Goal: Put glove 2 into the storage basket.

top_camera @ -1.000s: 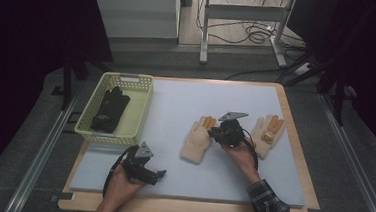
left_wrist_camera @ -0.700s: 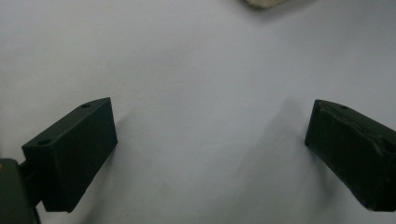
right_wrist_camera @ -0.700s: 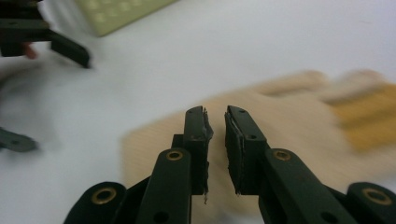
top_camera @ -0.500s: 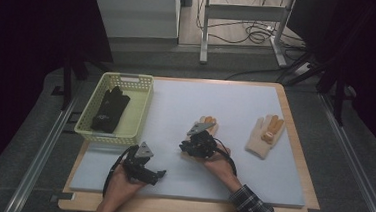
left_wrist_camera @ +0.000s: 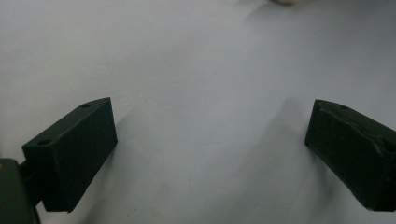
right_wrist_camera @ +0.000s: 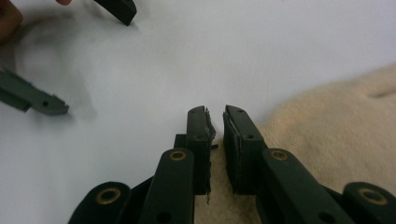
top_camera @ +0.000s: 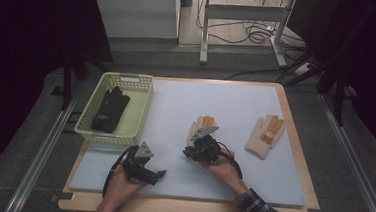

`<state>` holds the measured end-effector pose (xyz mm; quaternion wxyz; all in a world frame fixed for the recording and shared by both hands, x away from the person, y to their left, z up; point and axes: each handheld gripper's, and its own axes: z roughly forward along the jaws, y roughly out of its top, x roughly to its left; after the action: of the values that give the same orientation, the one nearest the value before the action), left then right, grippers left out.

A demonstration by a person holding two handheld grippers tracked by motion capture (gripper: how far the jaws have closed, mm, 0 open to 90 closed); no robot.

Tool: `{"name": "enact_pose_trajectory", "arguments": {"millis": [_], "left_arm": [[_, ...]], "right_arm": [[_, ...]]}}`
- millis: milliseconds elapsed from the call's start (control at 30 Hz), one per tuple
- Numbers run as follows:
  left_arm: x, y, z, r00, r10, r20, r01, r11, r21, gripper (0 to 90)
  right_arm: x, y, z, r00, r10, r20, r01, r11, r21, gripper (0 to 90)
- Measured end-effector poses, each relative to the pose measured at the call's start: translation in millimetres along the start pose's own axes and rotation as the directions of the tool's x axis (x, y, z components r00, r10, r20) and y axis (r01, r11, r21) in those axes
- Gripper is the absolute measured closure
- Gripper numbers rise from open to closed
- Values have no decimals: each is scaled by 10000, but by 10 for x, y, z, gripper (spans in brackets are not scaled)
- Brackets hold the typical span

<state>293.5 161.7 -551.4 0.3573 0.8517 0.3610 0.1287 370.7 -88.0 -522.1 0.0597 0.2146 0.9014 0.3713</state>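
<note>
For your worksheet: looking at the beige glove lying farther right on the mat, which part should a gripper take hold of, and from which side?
Probably the cuff of the right-hand beige glove. It lies flat on the mat, orange-tipped fingers pointing away from the person, with the plain cuff edge nearest. Come from the person's side, low, and pinch that edge. The right gripper is closer.

Just beside your right gripper [right_wrist_camera: 215,114], the cream glove [right_wrist_camera: 336,135] looks like soft, nubbly knit cloth; its matt black plastic jaws carry brass-coloured rivets. The table mat [top_camera: 186,101] under both grippers is smooth, matt, pale. Your left gripper [left_wrist_camera: 210,135] has dull black blocky pads. Well away from it, the basket [top_camera: 140,107] is pale yellow-green latticed plastic holding a black fabric glove [top_camera: 110,110].
</note>
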Motion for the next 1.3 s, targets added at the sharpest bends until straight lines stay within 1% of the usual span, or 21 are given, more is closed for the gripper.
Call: {"name": "enact_pose_trajectory", "arguments": {"millis": [200,267,333,400,433,533,633,700,833,933,967,1000,1033,1100,1200,1233,1300], "left_arm": [[0,0,0,10000,3,1,-3,10000,2,24],[0,0,0,10000,3,0,-3,10000,3,24],[1,0,0,10000,0,1,0,10000,2,24],[1,0,0,10000,0,0,0,10000,1,24],[1,0,0,10000,1,-2,-1,10000,1,24],[1,0,0,10000,5,1,-5,10000,1,24],[1,0,0,10000,2,-2,-2,10000,2,23],[1,0,0,10000,3,1,-3,10000,1,24],[1,1,0,10000,5,0,-5,10000,3,24],[1,1,0,10000,4,0,-4,10000,-1,24],[1,1,0,10000,2,0,-2,10000,-3,24],[1,0,0,10000,1,1,-1,10000,-5,23],[1,1,0,10000,3,0,-3,10000,-3,24],[1,1,0,10000,3,1,-3,10000,-4,24],[2,1,0,10000,6,2,-6,10000,-2,23],[1,1,0,10000,2,7,-2,10000,-3,24],[1,1,1,10000,-7,7,7,10000,-6,24]], "right_arm": [[-30,-67,-69,9998,190,-65,-191,9997,-118,778],[-39,-61,-91,9998,191,-113,-193,9996,-182,741],[-56,-53,-134,9997,237,-2,-237,9993,-278,702],[-97,-51,-205,9992,299,249,-289,9987,-417,679],[-129,-55,-256,9985,326,447,-305,9984,-476,675],[-215,-86,-379,9954,464,843,-415,9974,-584,669],[-324,-141,-519,9891,694,1295,-612,9959,-663,662],[-405,-187,-608,9828,887,1621,-782,9945,-701,654],[-594,-307,-779,9655,1229,2294,-1080,9912,-765,628],[-738,-409,-905,9482,1529,2783,-1351,9874,-821,614],[-797,-451,-961,9399,1691,2967,-1499,9849,-866,614],[-831,-475,-995,9350,1766,3075,-1571,9837,-872,614],[-876,-507,-1039,9284,1853,3221,-1646,9822,-908,614],[-961,-565,-1132,9147,2063,3475,-1851,9782,-937,613],[-1086,-649,-1268,8919,2290,3899,-2065,9734,-994,609],[-1124,-678,-1313,8830,2401,4033,-2177,9707,-1014,602],[-1200,-742,-1390,8625,2590,4348,-2378,9658,-1037,578]]}}
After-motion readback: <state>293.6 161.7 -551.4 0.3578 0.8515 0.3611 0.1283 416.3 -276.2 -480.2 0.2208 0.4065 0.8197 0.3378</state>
